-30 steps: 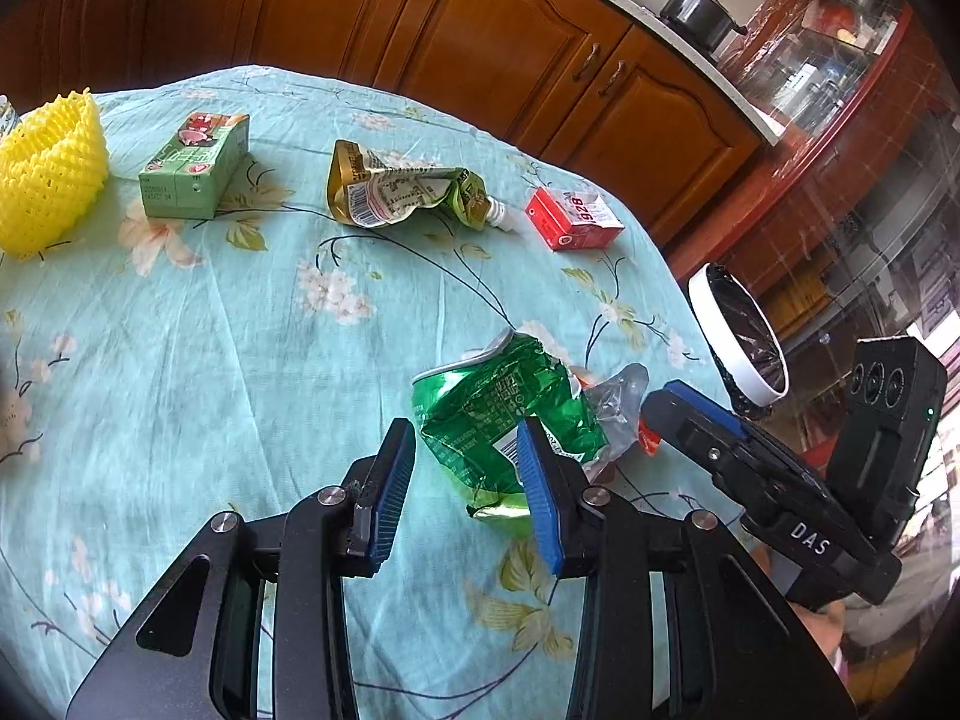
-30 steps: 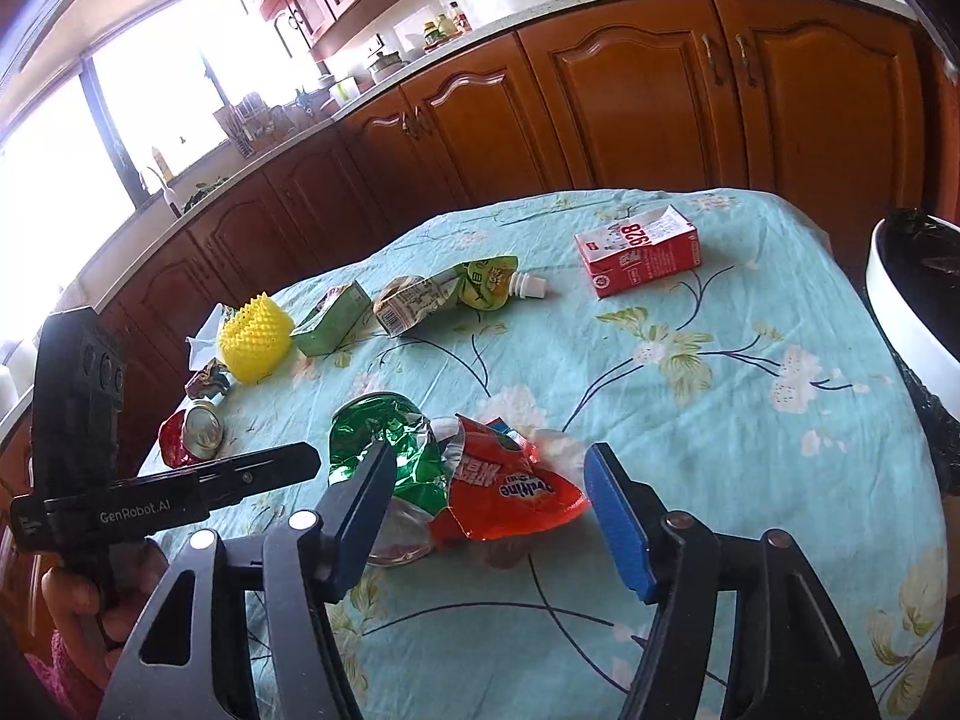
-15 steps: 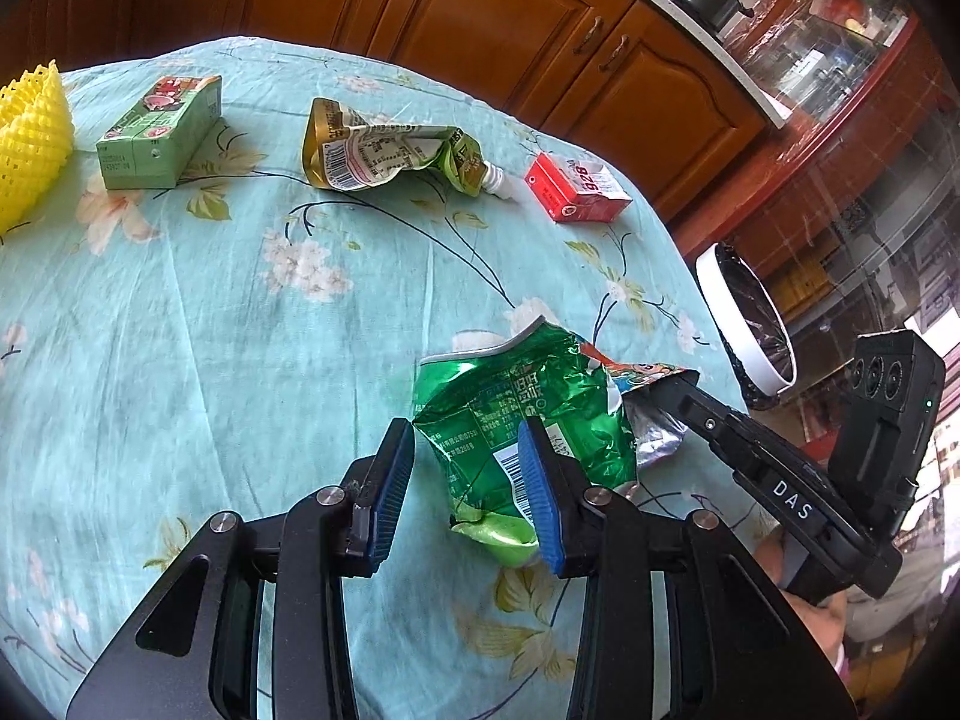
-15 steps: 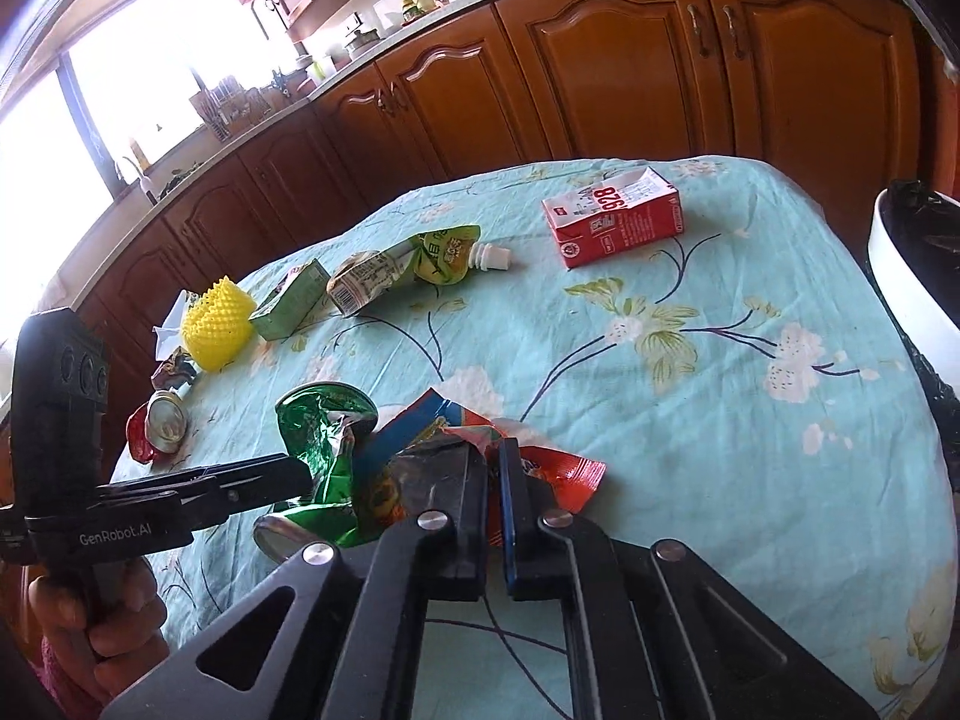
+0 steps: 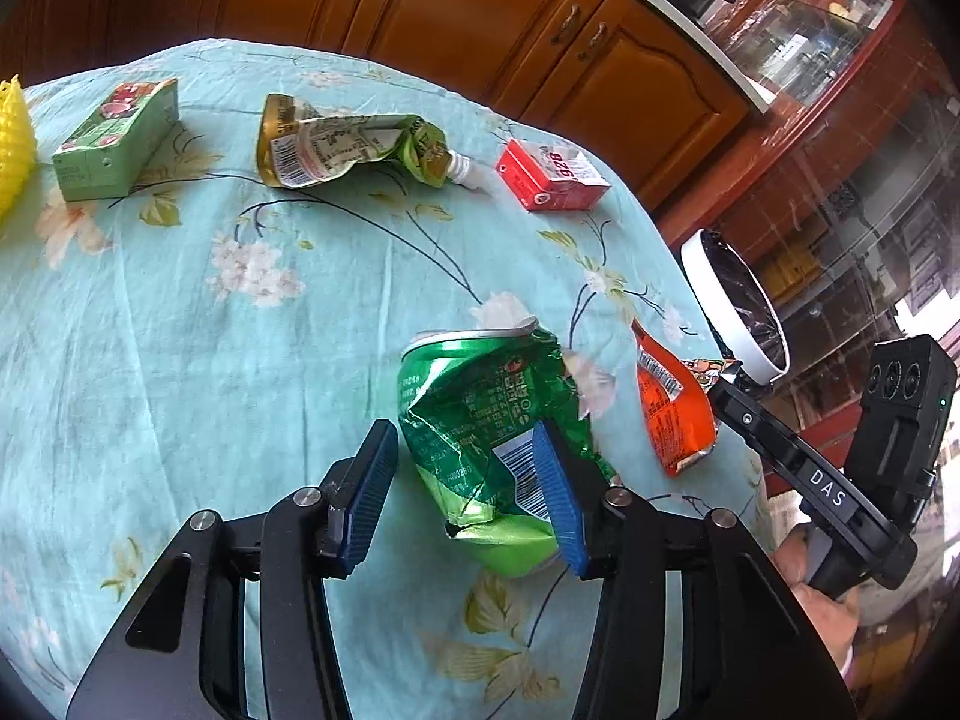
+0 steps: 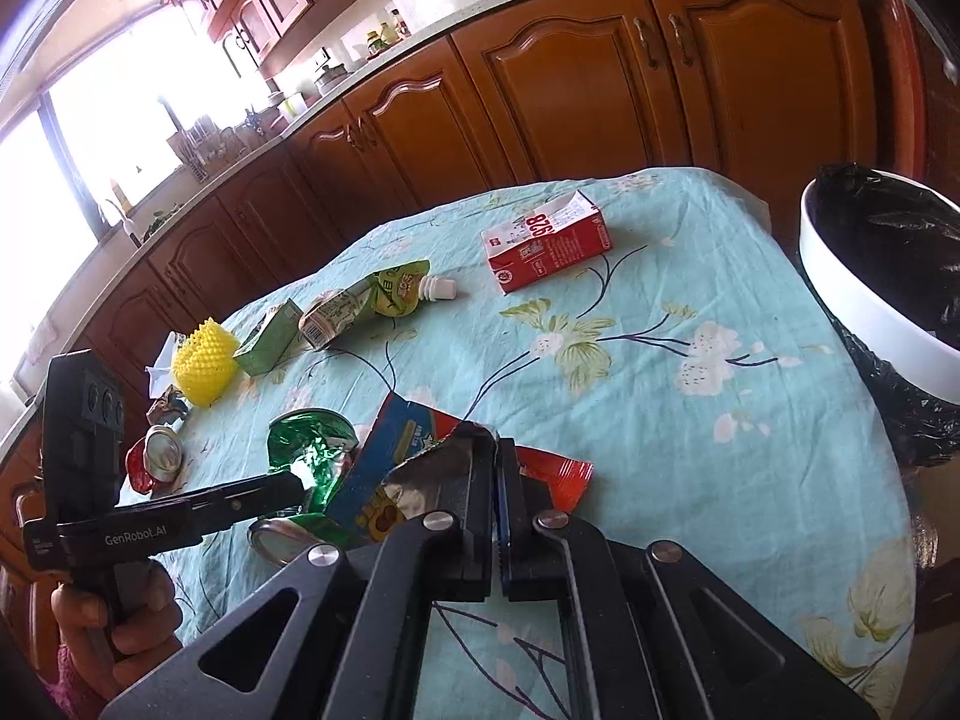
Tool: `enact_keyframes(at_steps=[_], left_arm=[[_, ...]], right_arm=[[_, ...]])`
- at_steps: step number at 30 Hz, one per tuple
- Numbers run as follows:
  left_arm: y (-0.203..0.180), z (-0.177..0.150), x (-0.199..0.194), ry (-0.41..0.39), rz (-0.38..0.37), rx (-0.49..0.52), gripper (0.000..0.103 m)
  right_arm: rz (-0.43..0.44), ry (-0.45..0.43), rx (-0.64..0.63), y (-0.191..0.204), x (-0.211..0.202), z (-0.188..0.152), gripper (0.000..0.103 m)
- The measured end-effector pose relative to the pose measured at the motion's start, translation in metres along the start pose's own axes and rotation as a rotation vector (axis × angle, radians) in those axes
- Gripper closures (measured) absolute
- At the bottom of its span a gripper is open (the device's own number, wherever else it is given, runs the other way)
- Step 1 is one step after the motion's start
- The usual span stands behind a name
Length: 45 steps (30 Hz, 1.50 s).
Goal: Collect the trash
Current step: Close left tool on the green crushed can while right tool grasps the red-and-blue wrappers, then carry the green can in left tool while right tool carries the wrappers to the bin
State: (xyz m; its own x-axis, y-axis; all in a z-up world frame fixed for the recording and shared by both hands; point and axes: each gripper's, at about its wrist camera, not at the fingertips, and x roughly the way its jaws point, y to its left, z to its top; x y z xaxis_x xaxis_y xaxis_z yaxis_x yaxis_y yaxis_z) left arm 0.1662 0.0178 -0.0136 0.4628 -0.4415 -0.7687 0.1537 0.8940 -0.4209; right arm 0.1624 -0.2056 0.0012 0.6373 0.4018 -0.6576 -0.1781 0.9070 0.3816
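We have the right gripper (image 6: 498, 516) with its fingers pinching the orange snack wrapper (image 5: 672, 414) near the worktop's right edge, ready for the lined bin (image 6: 876, 324), while the left gripper (image 5: 462, 492), fingers opening, straddles the crushed green can (image 5: 480, 396).

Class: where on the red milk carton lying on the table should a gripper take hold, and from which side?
Grip the red milk carton across its two long flat sides, coming down from above. It lies flat on the tablecloth, apart from the other litter, so both sides are free.
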Motion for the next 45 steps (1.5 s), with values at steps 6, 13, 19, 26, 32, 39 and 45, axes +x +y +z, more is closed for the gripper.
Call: enact_keyframes(at_steps=[6,13,19,26,32,39,45], left_arm=[[-0.023,0.004,0.001,-0.029,0.012,0.062,0.073],[-0.053,0.005,-0.001,-0.035,0.003,0.144,0.079],[-0.080,0.010,-0.003,-0.054,0.003,0.205,0.080],[-0.112,0.015,0.003,-0.066,-0.007,0.277,0.080],[-0.134,0.018,0.010,-0.067,-0.022,0.317,0.080],[-0.157,0.022,0.020,-0.057,-0.034,0.351,0.080],[-0.178,0.032,0.031,-0.051,-0.046,0.378,0.080]], right_arm=[[-0.015,-0.011,0.016,-0.009,-0.008,-0.003,0.102],[-0.040,-0.042,0.040,-0.025,-0.027,-0.002,0.102],[-0.069,-0.067,0.040,-0.032,-0.046,-0.001,0.102],[-0.111,-0.104,0.056,-0.048,-0.068,0.002,0.102],[-0.141,-0.123,0.085,-0.066,-0.082,0.001,0.102],[-0.171,-0.145,0.116,-0.087,-0.097,0.001,0.102],[-0.198,-0.163,0.135,-0.102,-0.106,0.007,0.102]])
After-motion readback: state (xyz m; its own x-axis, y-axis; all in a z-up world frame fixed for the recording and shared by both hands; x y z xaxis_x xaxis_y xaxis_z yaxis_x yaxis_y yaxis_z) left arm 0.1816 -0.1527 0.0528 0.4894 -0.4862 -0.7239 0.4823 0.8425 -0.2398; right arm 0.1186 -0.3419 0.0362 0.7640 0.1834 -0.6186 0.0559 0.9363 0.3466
